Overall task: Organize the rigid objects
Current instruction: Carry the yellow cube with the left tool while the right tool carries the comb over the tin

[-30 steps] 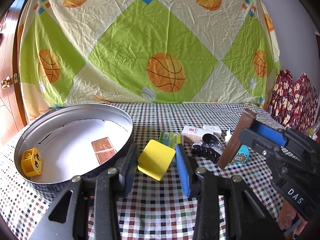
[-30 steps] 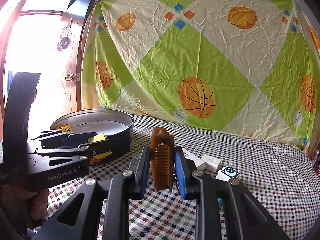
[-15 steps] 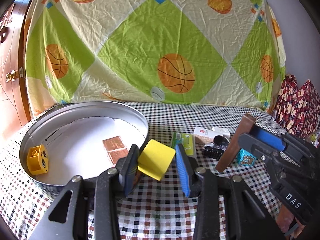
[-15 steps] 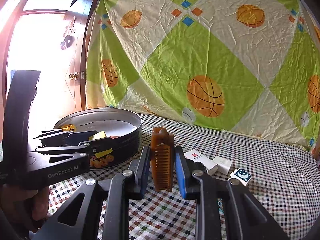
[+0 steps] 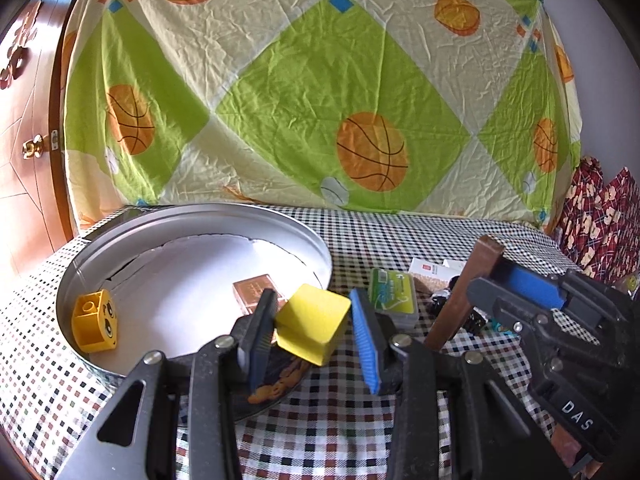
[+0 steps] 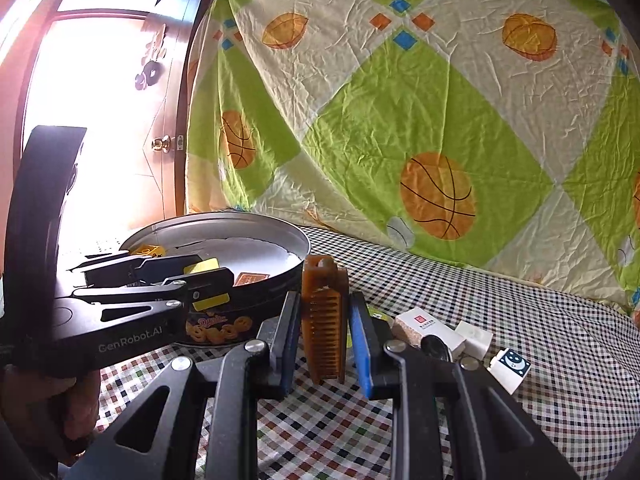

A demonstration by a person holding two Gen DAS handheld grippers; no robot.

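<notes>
My left gripper (image 5: 312, 320) is shut on a yellow cube (image 5: 310, 322) and holds it over the near right rim of a round metal tin (image 5: 192, 216). In the tin lie a yellow toy brick with a face (image 5: 94, 324) and a copper-coloured square (image 5: 256, 290). My right gripper (image 6: 325, 320) is shut on a brown comb (image 6: 323, 312), held upright above the checked cloth to the right of the tin (image 6: 280, 236). The right gripper also shows in the left wrist view (image 5: 520, 292), to the right of the left one.
On the checked tablecloth (image 5: 340, 432) right of the tin lie a green card pack (image 5: 394, 292), a white box with a red mark (image 6: 424, 326), a white block (image 6: 476, 334), a moon cube (image 6: 510, 364) and a black clip (image 5: 444, 302). A basketball-print sheet hangs behind; a door stands at the left.
The left gripper has carried the yellow cube up and left, from the cloth beside the tin to above its rim. The right gripper has moved along with the comb still in it.
</notes>
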